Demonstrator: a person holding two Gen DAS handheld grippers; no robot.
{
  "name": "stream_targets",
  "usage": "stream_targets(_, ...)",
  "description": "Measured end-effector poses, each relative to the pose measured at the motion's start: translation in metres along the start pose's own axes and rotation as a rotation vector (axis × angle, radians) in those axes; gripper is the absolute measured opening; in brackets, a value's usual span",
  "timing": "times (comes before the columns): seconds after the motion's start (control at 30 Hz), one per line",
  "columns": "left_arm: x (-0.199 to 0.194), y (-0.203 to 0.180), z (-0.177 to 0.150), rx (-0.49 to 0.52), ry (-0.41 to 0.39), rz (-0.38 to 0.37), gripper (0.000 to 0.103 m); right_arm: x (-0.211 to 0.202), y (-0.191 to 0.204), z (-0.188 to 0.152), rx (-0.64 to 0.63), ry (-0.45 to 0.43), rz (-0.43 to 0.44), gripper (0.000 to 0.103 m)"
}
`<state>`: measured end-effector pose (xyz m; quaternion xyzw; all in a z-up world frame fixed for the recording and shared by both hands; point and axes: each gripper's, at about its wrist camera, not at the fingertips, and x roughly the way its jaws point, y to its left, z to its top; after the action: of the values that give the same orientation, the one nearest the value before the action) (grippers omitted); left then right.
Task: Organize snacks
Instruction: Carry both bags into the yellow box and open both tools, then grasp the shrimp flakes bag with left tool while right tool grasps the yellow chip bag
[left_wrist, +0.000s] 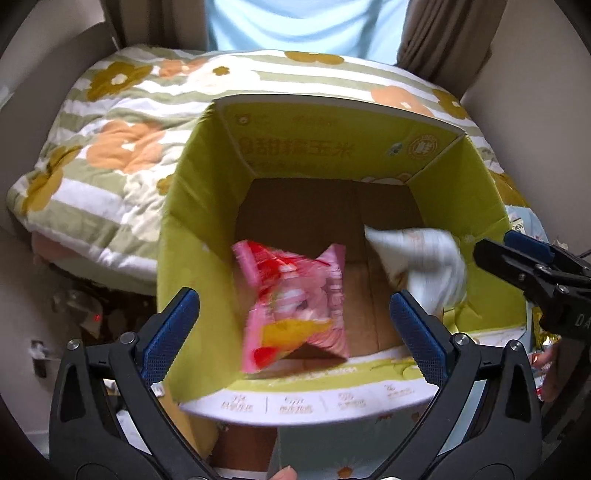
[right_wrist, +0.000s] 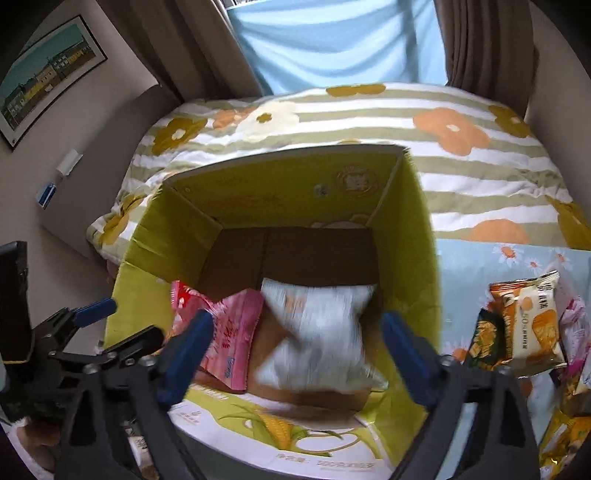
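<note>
An open cardboard box (left_wrist: 192, 206) with yellow-green flaps stands on the bed; it also shows in the right wrist view (right_wrist: 417, 236). A pink snack packet (left_wrist: 295, 306) and a white snack packet (left_wrist: 421, 258) are inside it, both motion-blurred, free of any fingers. They show in the right wrist view too, pink (right_wrist: 229, 339) and white (right_wrist: 317, 332). My left gripper (left_wrist: 291, 332) is open above the box's near left. My right gripper (right_wrist: 295, 358) is open above the box's near side; it appears at the right in the left wrist view (left_wrist: 517, 254).
A flowered striped quilt (left_wrist: 110, 147) lies behind the box. More snack packets (right_wrist: 528, 332) lie on the light blue flowered sheet right of the box. Brown curtains (right_wrist: 480, 40) and a blue curtain hang at the back. A framed picture (right_wrist: 48, 81) hangs on the left wall.
</note>
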<state>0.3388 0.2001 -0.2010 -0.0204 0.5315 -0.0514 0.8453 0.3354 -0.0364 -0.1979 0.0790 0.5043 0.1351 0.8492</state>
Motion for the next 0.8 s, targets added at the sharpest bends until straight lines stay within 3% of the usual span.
stream_targets(0.6,-0.022,0.008,-0.012,-0.056,-0.032,-0.012,0.102,-0.023,0.009,-0.01,-0.052,0.014,-0.024,0.092)
stream_targets(0.8,-0.034,0.002,-0.013,-0.028,-0.066,-0.025,0.102,-0.042,0.005,-0.017,-0.017,-0.036,-0.048,0.092)
